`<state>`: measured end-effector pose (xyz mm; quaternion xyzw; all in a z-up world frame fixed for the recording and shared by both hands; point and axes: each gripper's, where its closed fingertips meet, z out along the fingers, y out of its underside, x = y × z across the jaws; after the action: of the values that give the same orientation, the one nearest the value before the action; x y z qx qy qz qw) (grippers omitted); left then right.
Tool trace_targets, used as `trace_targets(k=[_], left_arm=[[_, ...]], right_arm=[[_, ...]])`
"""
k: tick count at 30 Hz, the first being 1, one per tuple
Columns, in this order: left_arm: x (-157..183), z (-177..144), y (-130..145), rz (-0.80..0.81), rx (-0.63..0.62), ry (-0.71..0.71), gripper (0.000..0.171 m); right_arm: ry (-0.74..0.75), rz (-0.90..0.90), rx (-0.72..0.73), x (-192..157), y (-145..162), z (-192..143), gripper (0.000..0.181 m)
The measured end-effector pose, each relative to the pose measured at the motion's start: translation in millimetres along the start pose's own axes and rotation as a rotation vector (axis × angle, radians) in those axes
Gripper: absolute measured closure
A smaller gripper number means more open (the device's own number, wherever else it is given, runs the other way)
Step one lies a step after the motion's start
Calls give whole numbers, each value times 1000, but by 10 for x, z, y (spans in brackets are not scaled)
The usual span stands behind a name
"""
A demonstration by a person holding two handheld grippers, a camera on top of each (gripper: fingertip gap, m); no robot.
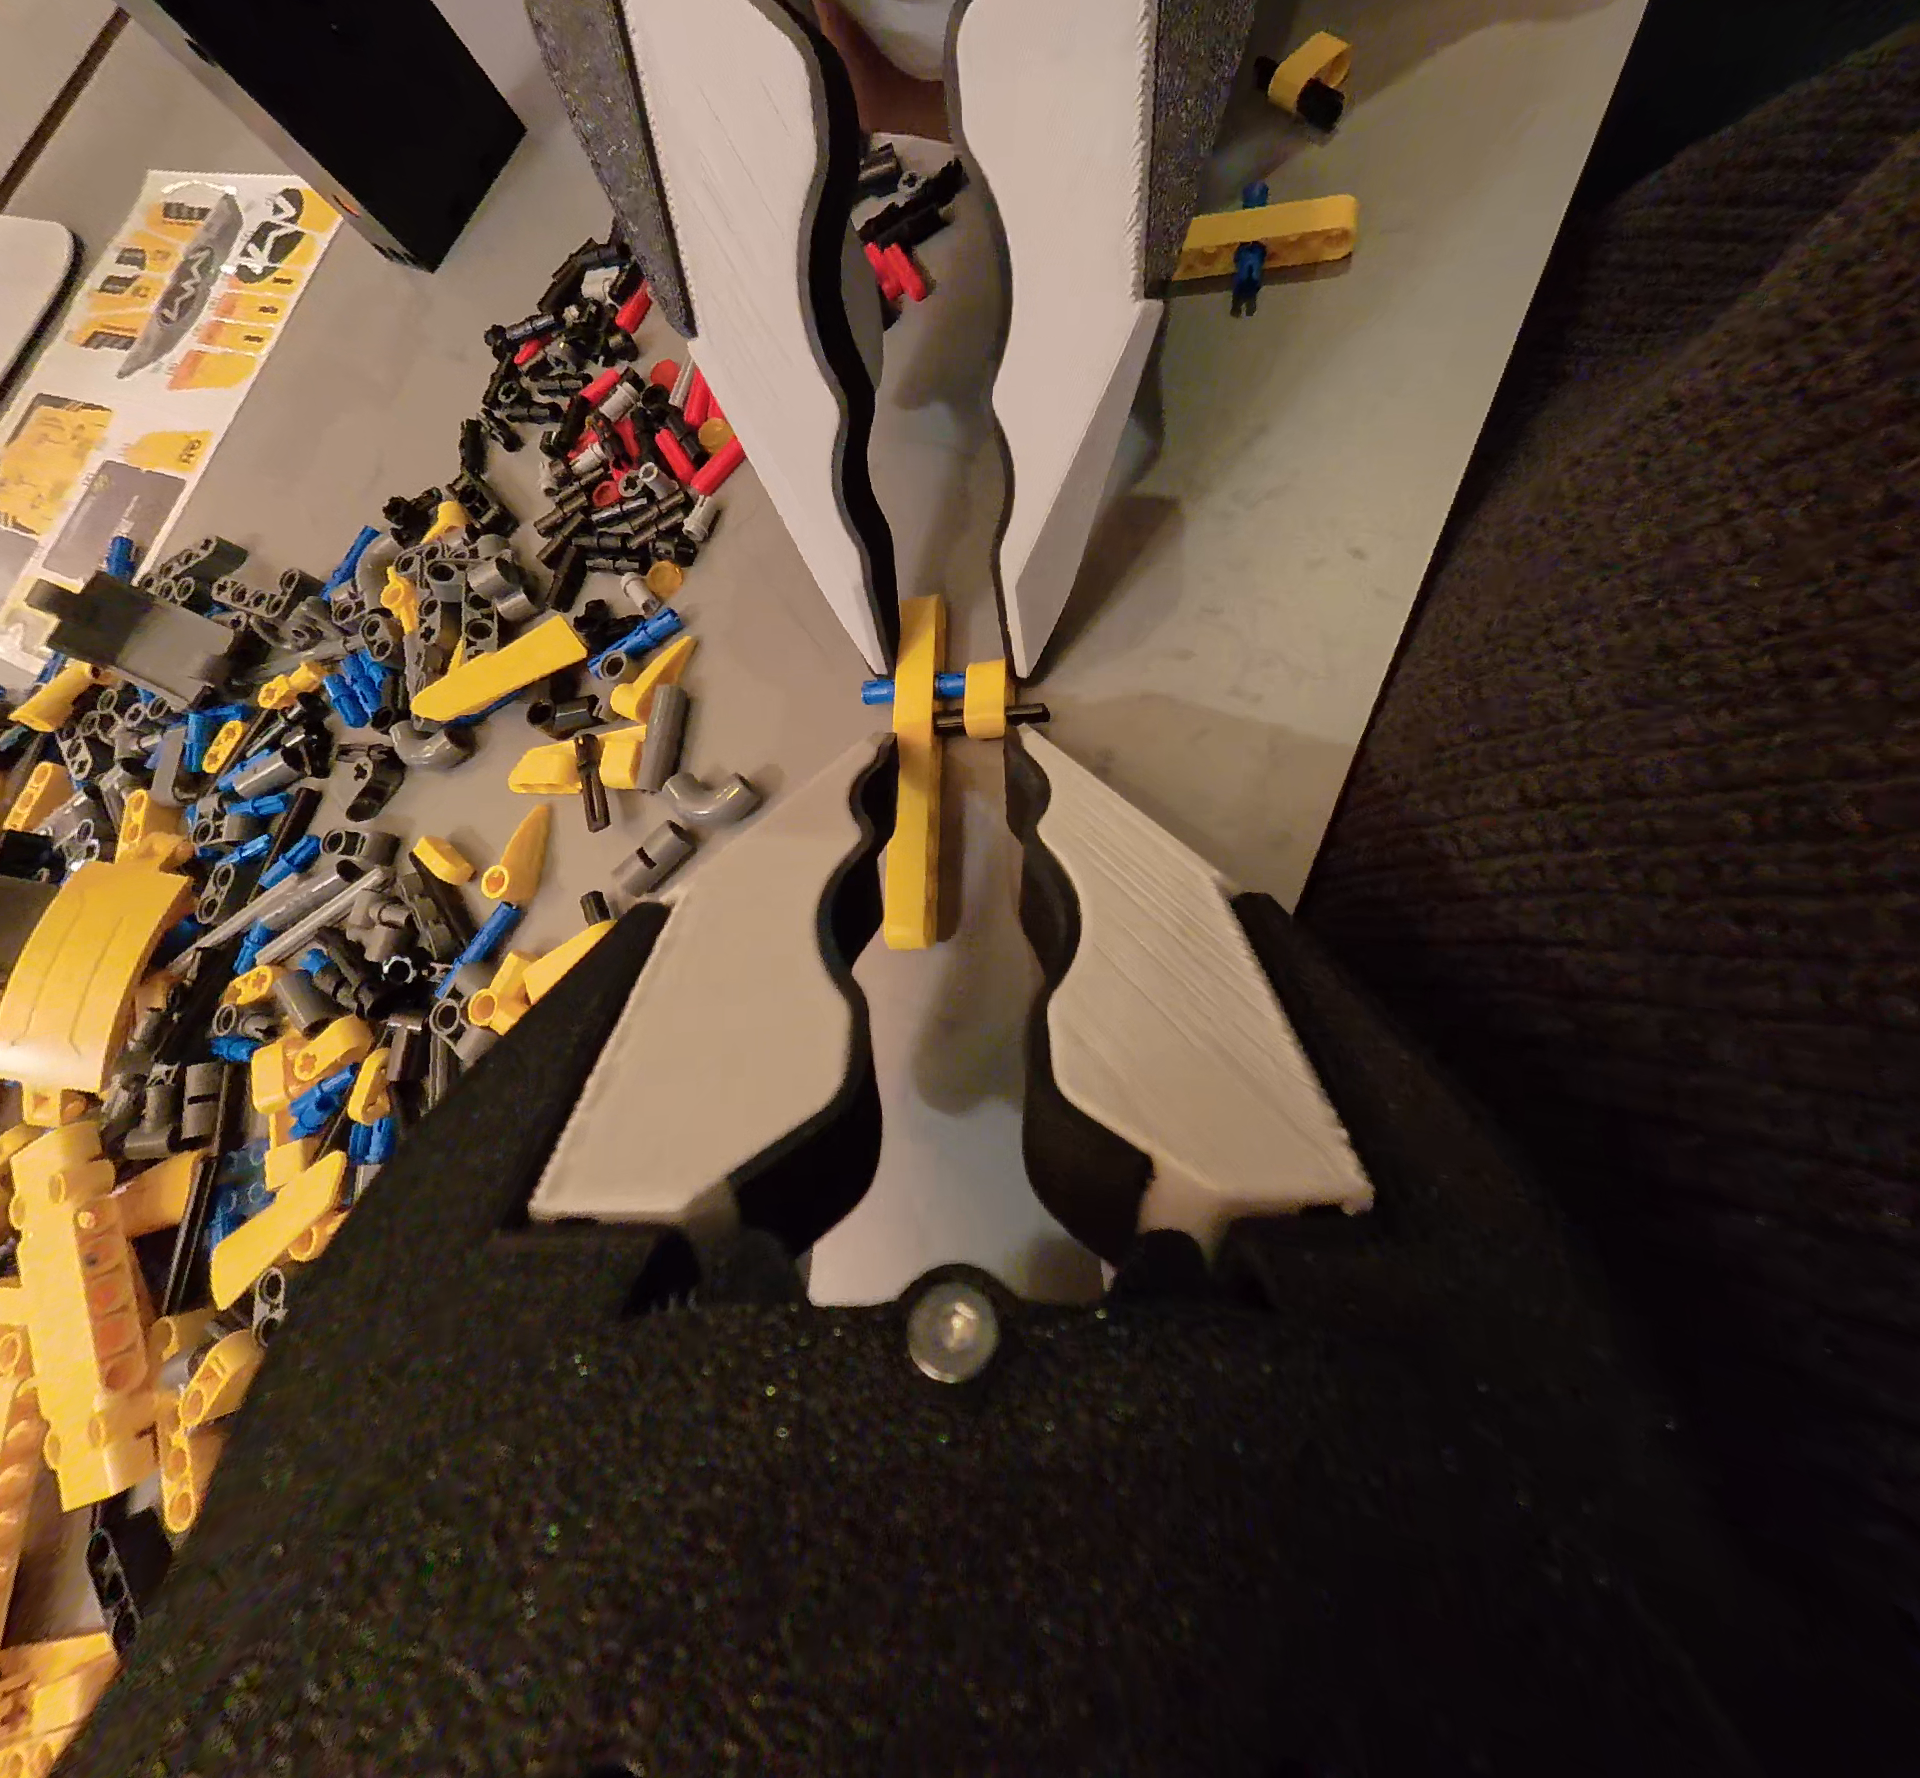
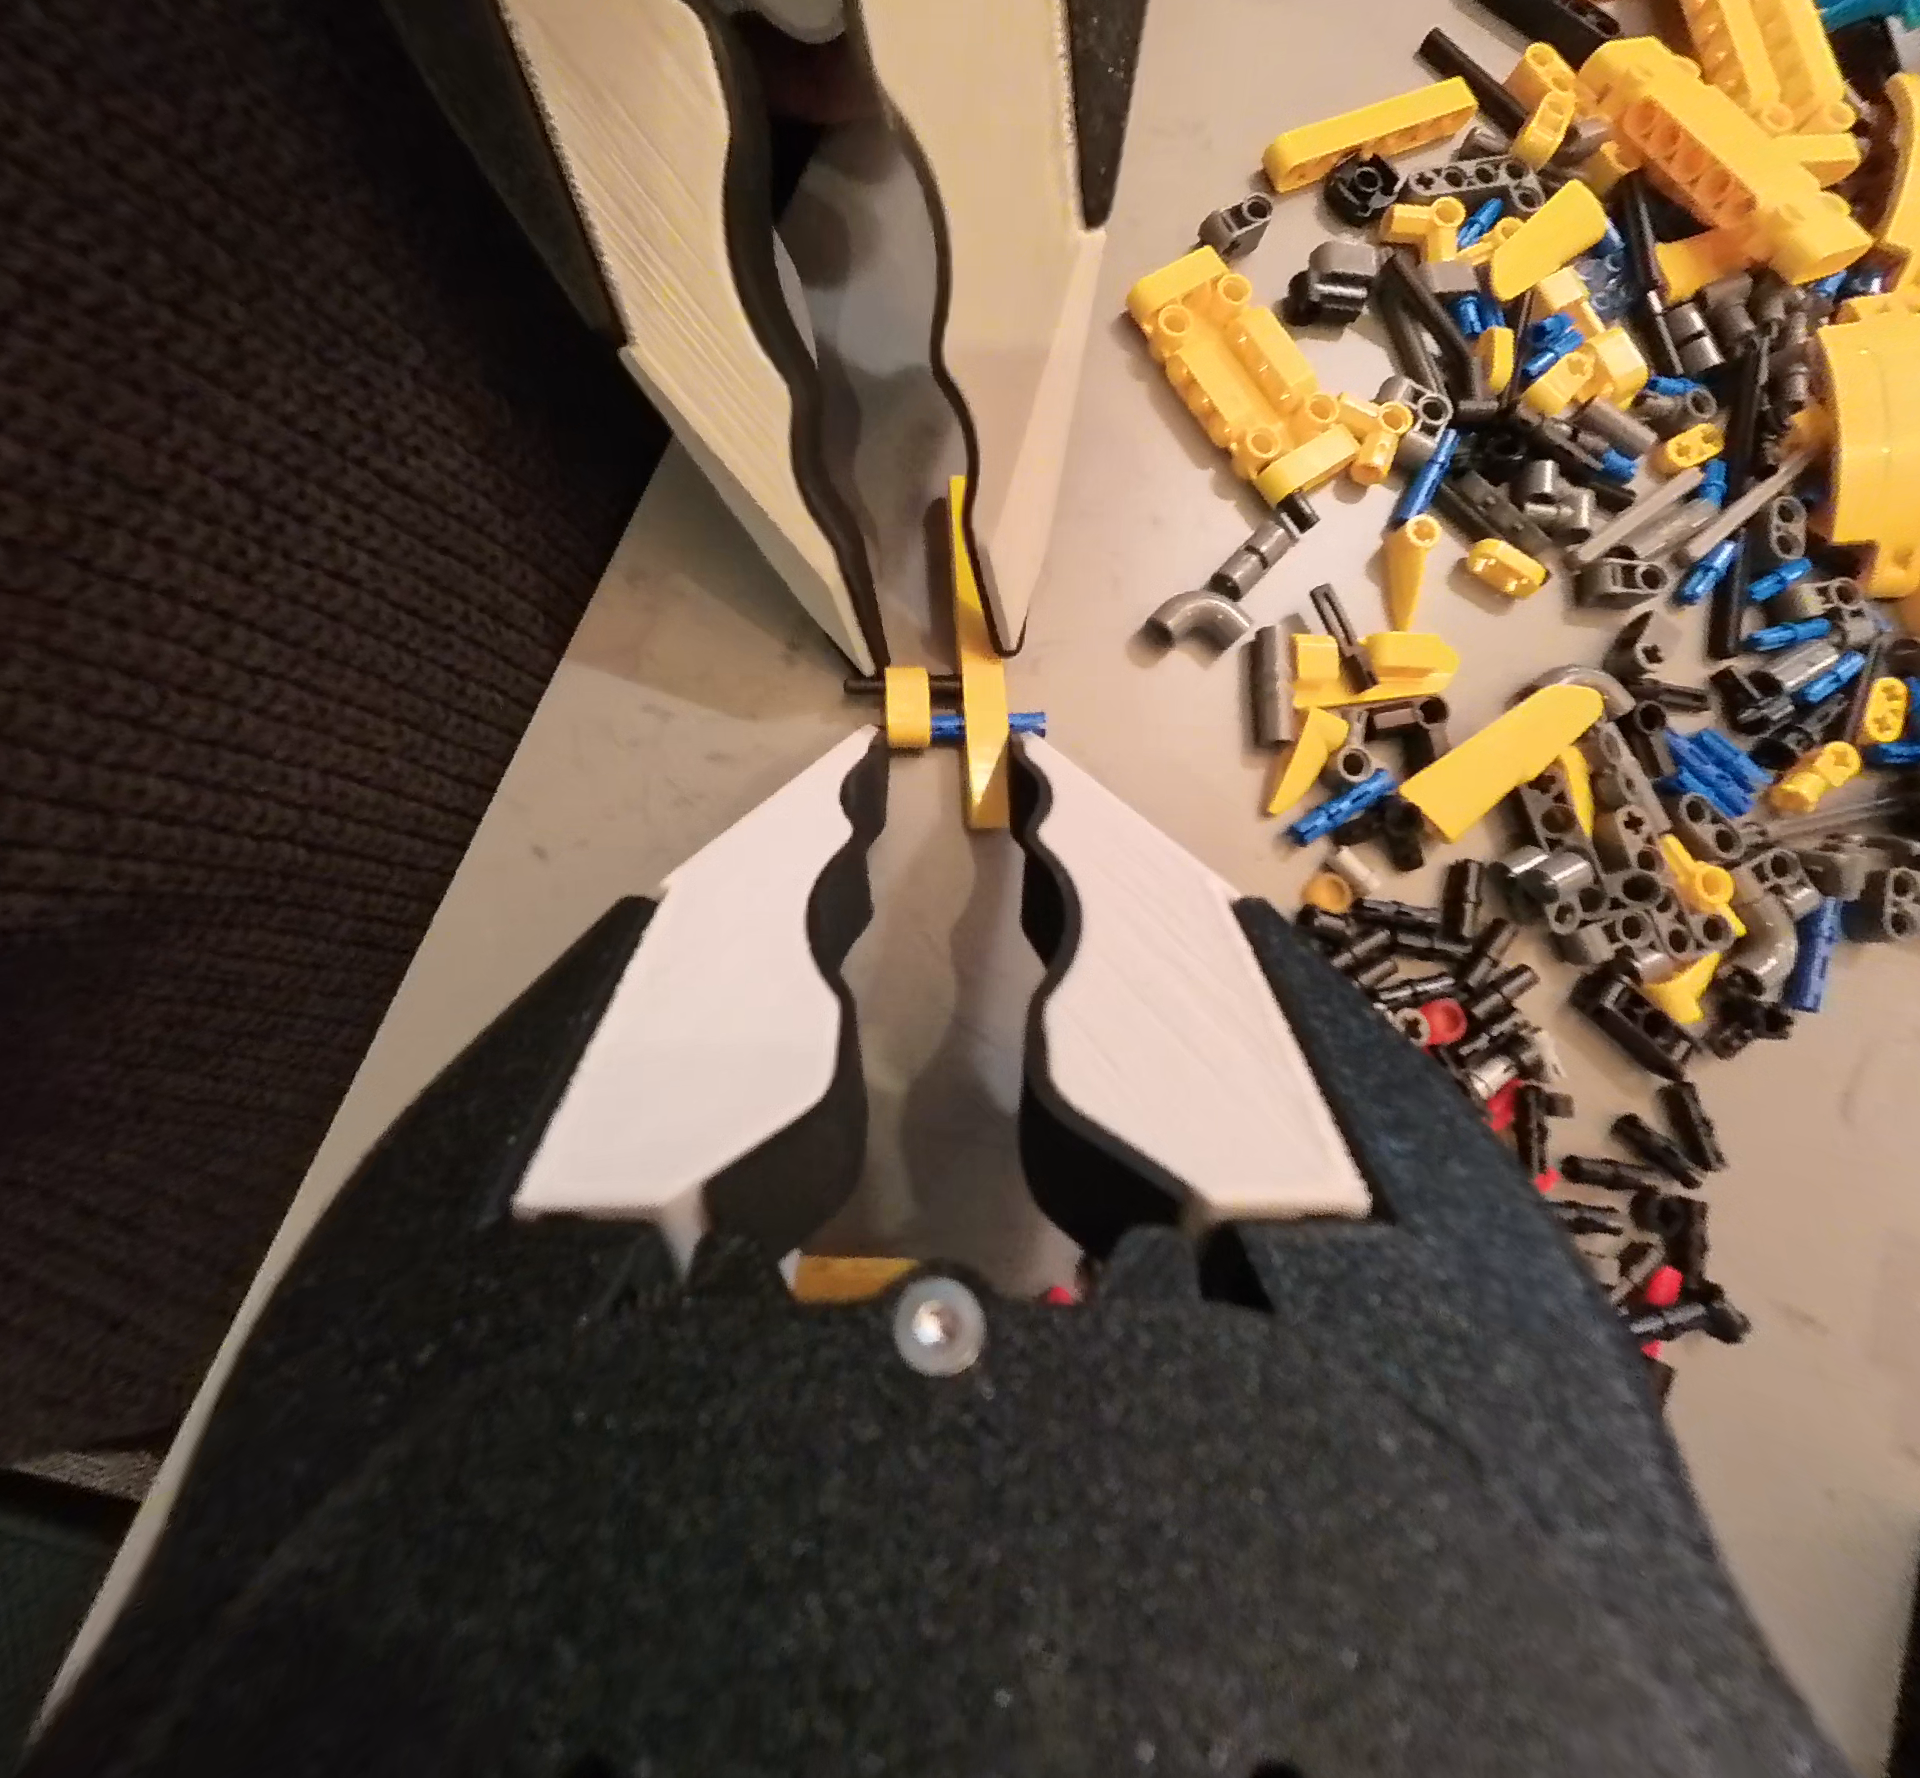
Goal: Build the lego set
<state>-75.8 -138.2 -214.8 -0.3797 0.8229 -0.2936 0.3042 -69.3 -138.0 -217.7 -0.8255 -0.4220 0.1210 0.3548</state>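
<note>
A small assembly is held in the air between two grippers that meet tip to tip. It is a long yellow beam (image 1: 914, 845) (image 2: 985, 772) joined by a blue pin (image 1: 876, 689) and a black pin (image 1: 1029, 715) to a short yellow connector (image 1: 984, 698) (image 2: 906, 708). My left gripper (image 1: 954, 739) is closed across it; most of the beam lies between its fingers. My right gripper (image 2: 951, 746) faces it and is closed across the same assembly, one tip by the connector and one on the beam. Each gripper shows in the other's view: the right (image 1: 954, 670), the left (image 2: 940, 660).
A pile of yellow, blue, grey, black and red building parts (image 1: 364, 793) (image 2: 1558, 585) covers the grey table (image 1: 1247, 533). A sticker sheet (image 1: 187, 294) and a black box (image 1: 291, 35) lie beyond. Two small yellow sub-assemblies (image 1: 1278, 232) (image 1: 1309, 71) sit near the table edge. Dark knitted fabric (image 1: 1662, 793) borders it. Left and right tips are no more than a few centimetres apart.
</note>
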Motion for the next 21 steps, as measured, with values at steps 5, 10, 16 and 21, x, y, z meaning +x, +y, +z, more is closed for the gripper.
trace_targets(k=[5,10,16,21], left_arm=[[2,-6,-10,-13,12,36,153],[119,26,-23,64,3,56,171],[129,16,-18,34,-2,72,171],[217,-106,-72,-28,51,141,161]], right_arm=[[7,-2,-15,0,1,-1,159],[42,-28,-25,54,17,-6,172],[60,-28,-19,68,20,-16,171],[121,-61,-10,96,21,-35,166]])
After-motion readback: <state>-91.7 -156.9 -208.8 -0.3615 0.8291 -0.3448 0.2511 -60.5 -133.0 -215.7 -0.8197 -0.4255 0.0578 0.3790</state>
